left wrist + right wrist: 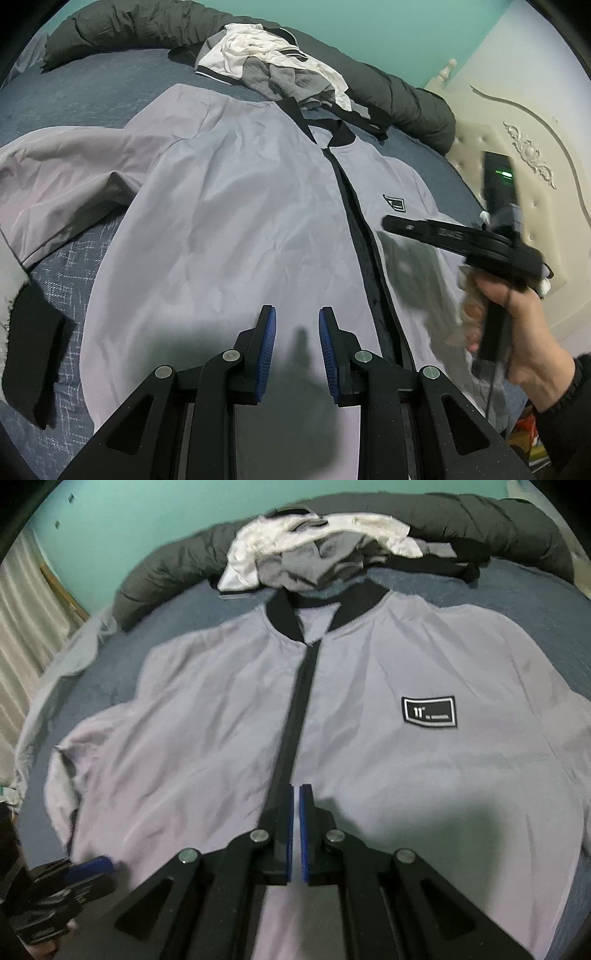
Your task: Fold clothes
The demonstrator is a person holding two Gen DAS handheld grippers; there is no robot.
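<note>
Grey jacket [369,746] flat on bed [535,602], front up, zipped, collar far; clothes pile [317,557] beyond collar; L gripper [297,325] narrow gap, empty; R gripper [296,801] closed, empty, above zip.

Grey jacket [369,760] spread front-up on bed, black zip closed

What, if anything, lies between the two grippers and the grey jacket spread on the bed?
Nothing visible. The left gripper and right gripper hang directly over the grey jacket, bare fabric beneath both. The pile of clothes sits beyond the collar.
</note>
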